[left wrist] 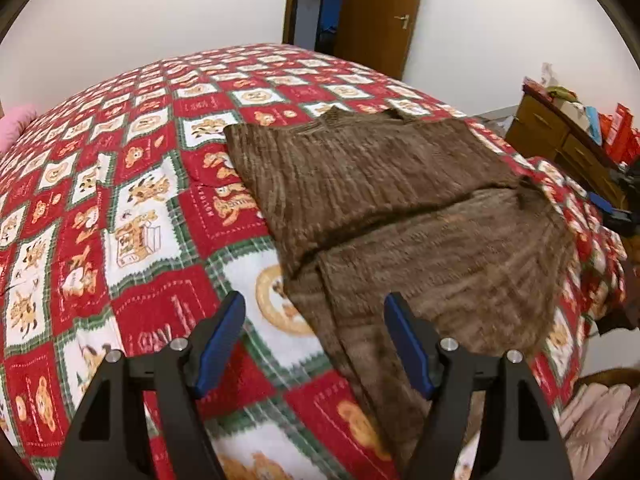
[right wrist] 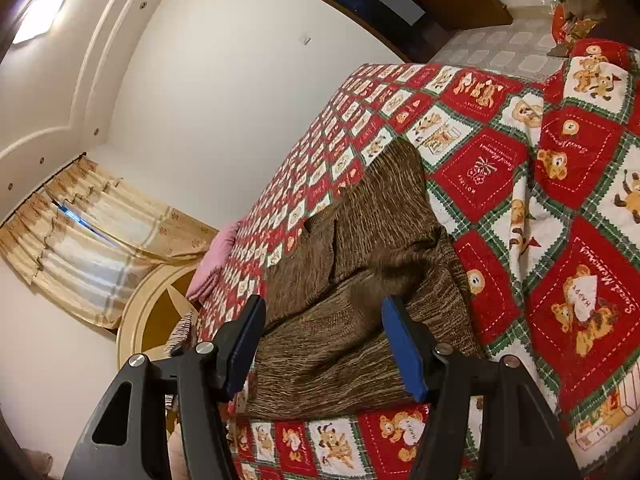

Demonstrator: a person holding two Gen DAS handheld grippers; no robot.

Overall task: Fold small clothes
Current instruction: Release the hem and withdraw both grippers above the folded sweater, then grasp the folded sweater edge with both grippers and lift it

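The brown knit garment (left wrist: 400, 208) is laid partly folded on the bear-patterned quilt (left wrist: 120, 200), collar toward the door (left wrist: 380, 8). Both claws, left gripper (left wrist: 314, 316) and right gripper (right wrist: 322, 320), are held released above it.

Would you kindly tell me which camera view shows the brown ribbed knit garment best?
The left wrist view: the brown ribbed knit garment lies spread over the red teddy-bear quilt, its fold line and most of its outline visible. The right wrist view sees it tilted and foreshortened, partly hidden behind the tool's fingers.

Counted on the bed

One brown sweater (left wrist: 380, 208) and one pink pillow (left wrist: 16, 126) are seen on one quilt (left wrist: 140, 184).
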